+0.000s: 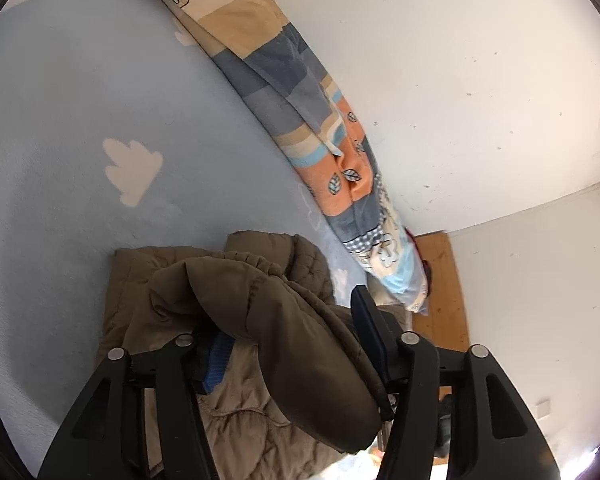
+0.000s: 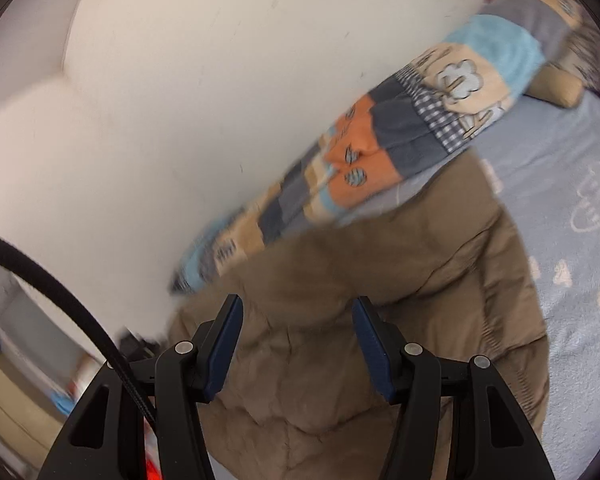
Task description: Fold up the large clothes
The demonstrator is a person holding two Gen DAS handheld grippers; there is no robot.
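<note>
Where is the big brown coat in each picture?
Left wrist view: the brown coat fills the bottom middle, bunched up over the left gripper.
Right wrist view: the coat spreads across the lower middle, beyond the right gripper's fingers.
Shared landmark: the patchwork quilt rolled along the white wall, beside the coat on the blue sheet.

White scuffed wall (image 1: 480, 80) behind a blue cloud-print bed sheet (image 1: 80, 140).
</note>
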